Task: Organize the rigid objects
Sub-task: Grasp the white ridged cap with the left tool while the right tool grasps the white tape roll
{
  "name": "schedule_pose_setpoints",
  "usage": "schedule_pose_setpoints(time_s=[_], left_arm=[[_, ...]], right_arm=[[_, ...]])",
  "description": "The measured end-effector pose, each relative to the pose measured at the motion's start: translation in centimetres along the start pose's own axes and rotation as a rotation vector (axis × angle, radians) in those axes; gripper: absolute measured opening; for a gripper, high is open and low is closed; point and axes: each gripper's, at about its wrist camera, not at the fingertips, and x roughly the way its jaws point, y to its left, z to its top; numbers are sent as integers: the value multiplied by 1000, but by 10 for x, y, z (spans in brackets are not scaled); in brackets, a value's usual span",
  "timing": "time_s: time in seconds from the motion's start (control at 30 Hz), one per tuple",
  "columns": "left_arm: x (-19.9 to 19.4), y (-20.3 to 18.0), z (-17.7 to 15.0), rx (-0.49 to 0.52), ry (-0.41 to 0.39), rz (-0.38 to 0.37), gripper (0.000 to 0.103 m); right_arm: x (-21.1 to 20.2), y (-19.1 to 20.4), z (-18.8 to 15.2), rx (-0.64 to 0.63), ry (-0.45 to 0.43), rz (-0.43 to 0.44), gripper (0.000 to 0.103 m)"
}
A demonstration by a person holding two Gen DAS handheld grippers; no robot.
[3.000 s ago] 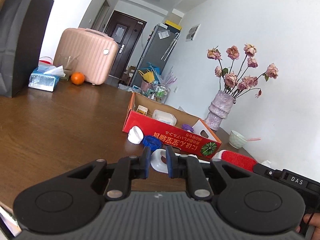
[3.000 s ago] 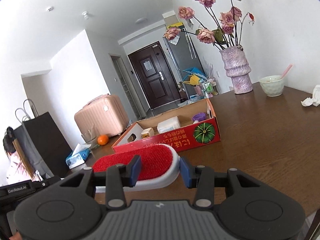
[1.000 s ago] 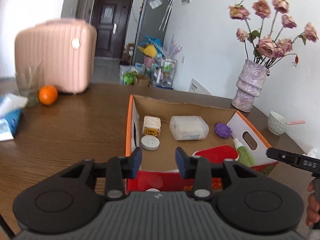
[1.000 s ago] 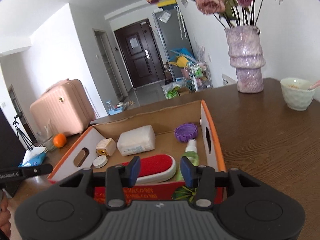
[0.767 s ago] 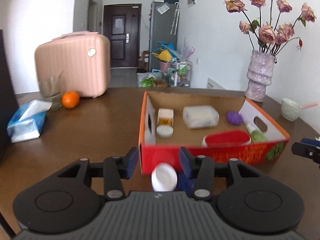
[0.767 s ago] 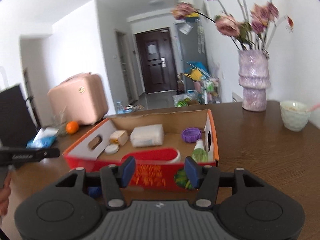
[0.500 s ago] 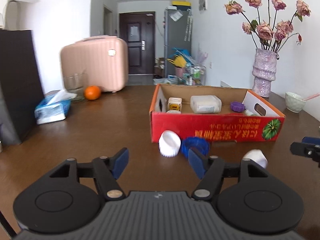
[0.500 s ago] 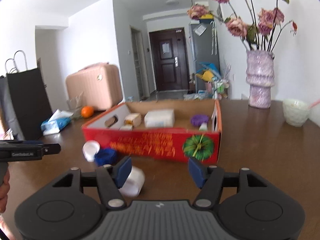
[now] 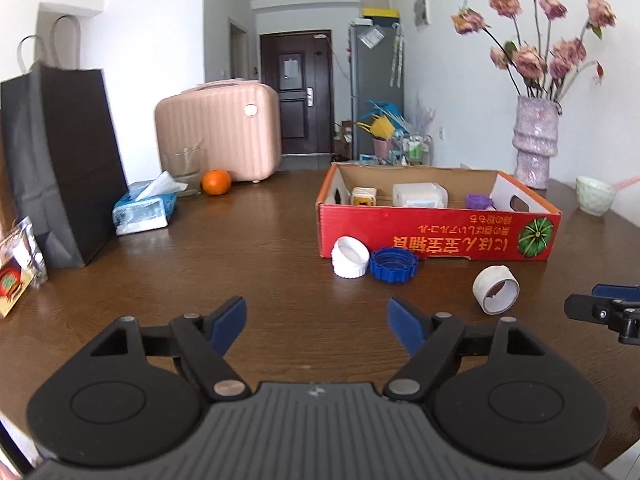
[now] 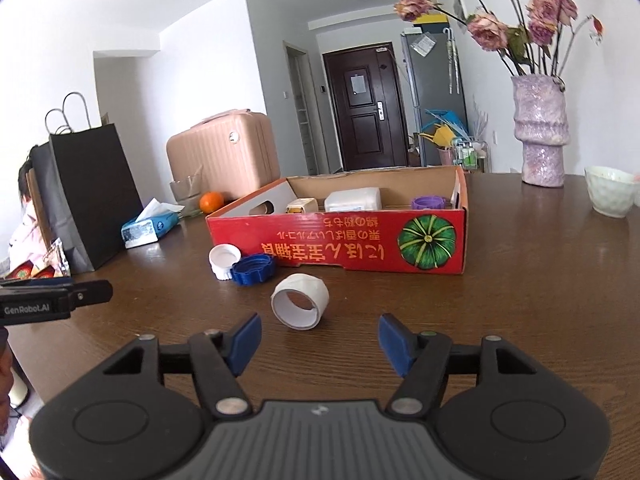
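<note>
A red cardboard box (image 9: 438,236) (image 10: 340,244) stands on the brown table and holds a white container (image 9: 420,196), a small yellow block (image 9: 363,197) and a purple cap (image 9: 479,201). In front of it lie a white cap (image 9: 351,257) (image 10: 224,260), a blue cap (image 9: 394,265) (image 10: 253,270) and a white tape ring (image 9: 496,289) (image 10: 300,306). My left gripper (image 9: 316,324) is open and empty, well back from the caps. My right gripper (image 10: 320,340) is open and empty, just short of the tape ring.
A black paper bag (image 9: 60,152), a tissue pack (image 9: 144,210), a glass (image 9: 182,172), an orange (image 9: 216,182) and a pink suitcase (image 9: 218,132) stand at the left. A vase of roses (image 10: 540,132) and a pale bowl (image 10: 610,196) stand at the right.
Both grippers have pulled back from the box and opened wider. The red brush was dropped into the box. The tape ring now lies in front of the right gripper.
</note>
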Motion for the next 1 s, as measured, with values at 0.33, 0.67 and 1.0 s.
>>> schedule_pose_setpoints(time_s=[0.33,0.67,1.0], left_arm=[[97,-8,46,-69,116,-62,74],[167,-24,59,16,132,9,61],[178,13,44,-121,142,-108,52]], right_arm=[[18,-25,14,36,20,94,65],[60,-29,24,23,103,194,65],[77,-5,32,-69,134,200,65]])
